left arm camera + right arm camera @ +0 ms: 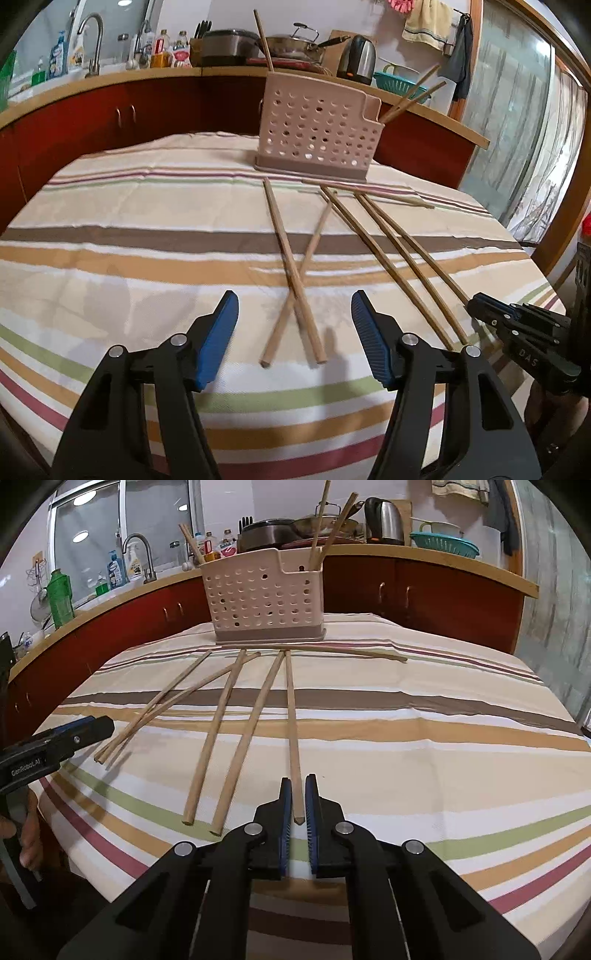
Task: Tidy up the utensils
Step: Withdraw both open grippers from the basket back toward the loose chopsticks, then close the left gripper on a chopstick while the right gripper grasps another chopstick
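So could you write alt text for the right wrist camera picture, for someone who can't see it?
A hand-held right gripper with blue pads is shut on the near end of a wooden chopstick lying on a striped tablecloth. More chopsticks lie to its left, and a perforated utensil holder stands behind with a few chopsticks already in it.

Def a home kitchen imo. Long wooden bench [258, 72] along the back w/ red cupboards [110, 118] under it, a sink tap [92, 40], dish soap & other bottles [66, 55], a knife block [201, 35], a wok w/ lid [291, 46], electric kettle [358, 55], teal colander [399, 85]. Towels [428, 26] hang on a rail by a glass door. Table up front has a striped cloth [147, 240], pretty lived-in.
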A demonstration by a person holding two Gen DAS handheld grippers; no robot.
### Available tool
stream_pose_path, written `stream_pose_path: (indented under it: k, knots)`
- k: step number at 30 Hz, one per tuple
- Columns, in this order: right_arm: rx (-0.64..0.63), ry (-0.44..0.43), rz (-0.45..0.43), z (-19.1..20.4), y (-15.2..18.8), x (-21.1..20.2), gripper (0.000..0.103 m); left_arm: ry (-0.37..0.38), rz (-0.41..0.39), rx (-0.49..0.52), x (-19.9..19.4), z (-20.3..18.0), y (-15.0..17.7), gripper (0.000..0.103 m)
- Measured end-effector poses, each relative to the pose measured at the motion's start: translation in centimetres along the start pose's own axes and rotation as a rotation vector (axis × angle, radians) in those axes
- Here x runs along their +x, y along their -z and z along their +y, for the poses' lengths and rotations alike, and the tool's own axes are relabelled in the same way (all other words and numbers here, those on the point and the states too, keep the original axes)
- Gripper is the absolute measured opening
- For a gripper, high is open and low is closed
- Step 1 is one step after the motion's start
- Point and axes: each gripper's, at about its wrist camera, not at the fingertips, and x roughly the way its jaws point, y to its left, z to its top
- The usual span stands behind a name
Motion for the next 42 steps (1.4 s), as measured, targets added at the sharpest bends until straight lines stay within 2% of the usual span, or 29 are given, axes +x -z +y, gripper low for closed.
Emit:
stream_pose_path:
  k: [2,4,8,14,27,30,33,42]
  knots:
    - [-0.001,0.0,-0.003,-0.1,0.1,0.0,0.008,0.003,0.01,0.013,0.3,-0.6,0.3,0.057]
    - [0.001,-0.002,-0.005,-0.1,0.1,-0.1,0.008,-0.002,0.024,0.035,0.6,-1.2,0.6,0.045]
    - [0.005,-0.008,-0.009,-0.2,0.2,-0.1,0.008,-0.024,0.029,0.055,0.8,-1.6,0.9,0.038]
    - [0.012,-0.015,-0.012,-0.3,0.2,-0.2,0.008,-0.068,0.029,0.064,0.8,-1.1,0.7,0.016]
    - [0.026,-0.023,-0.014,-0.6,0.3,-0.2,0.008,-0.152,0.027,0.008,0.5,1.6,0.6,0.015]
    - [0.026,-0.023,-0.013,-0.6,0.2,-0.2,0.008,-0.149,0.03,-0.006,0.4,2.0,0.5,0.015]
    - [0.026,-0.023,-0.013,-0.6,0.2,-0.2,0.008,-0.112,0.035,-0.012,0.3,1.8,0.6,0.016]
    - [0.021,-0.036,-0.017,-0.8,0.3,-0.2,0.008,-0.103,0.035,0.031,0.4,1.8,1.2,0.015]
